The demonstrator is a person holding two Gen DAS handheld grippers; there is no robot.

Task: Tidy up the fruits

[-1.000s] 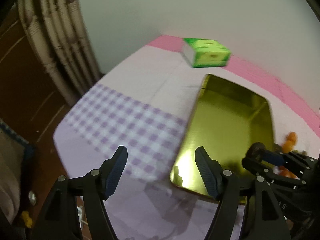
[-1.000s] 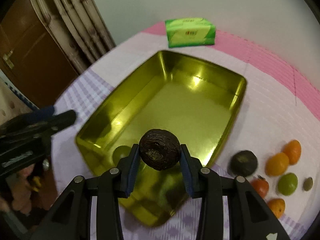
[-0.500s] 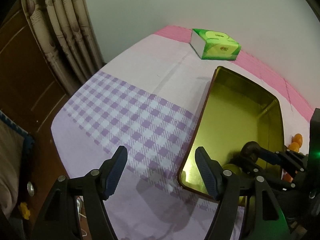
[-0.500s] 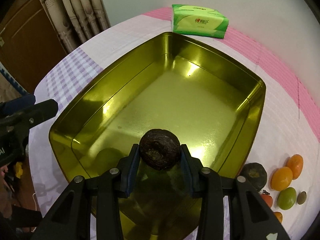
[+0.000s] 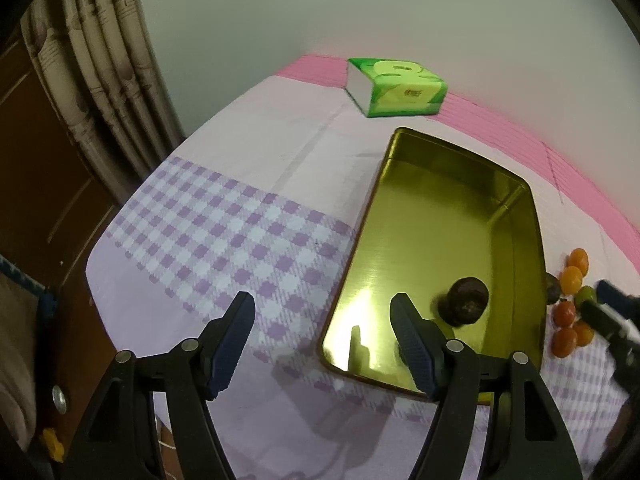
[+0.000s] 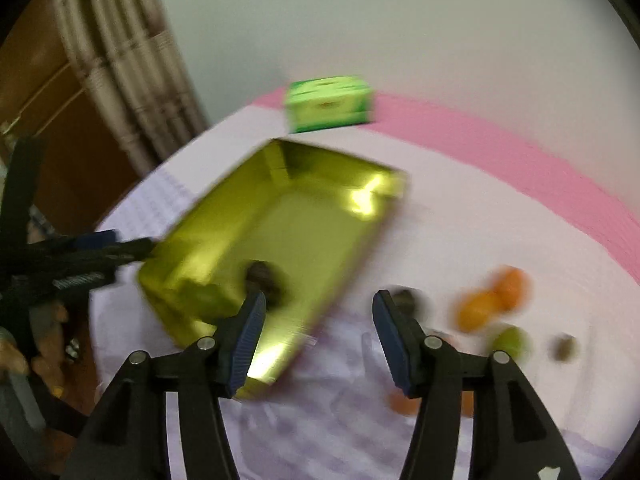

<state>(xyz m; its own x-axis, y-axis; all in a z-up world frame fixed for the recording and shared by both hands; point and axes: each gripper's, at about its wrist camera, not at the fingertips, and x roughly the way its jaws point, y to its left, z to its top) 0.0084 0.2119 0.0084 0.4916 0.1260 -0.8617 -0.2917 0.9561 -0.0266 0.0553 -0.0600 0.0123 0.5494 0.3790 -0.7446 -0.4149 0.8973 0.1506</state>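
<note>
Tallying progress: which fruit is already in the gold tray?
The dark wrinkled fruit, alone in the tray; the orange and green fruits lie on the cloth beside it.

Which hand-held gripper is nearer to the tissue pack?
Hard to call: neither hand-held gripper is close. The tissue pack lies beyond the tray; left hangs over its near-left corner, right beside its other side.

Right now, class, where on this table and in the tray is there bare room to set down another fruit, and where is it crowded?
Most of the gold tray floor is bare beyond the dark fruit near its front. The checked cloth left of the tray is free. Crowded: the small fruits clustered along the tray's right side.
</note>
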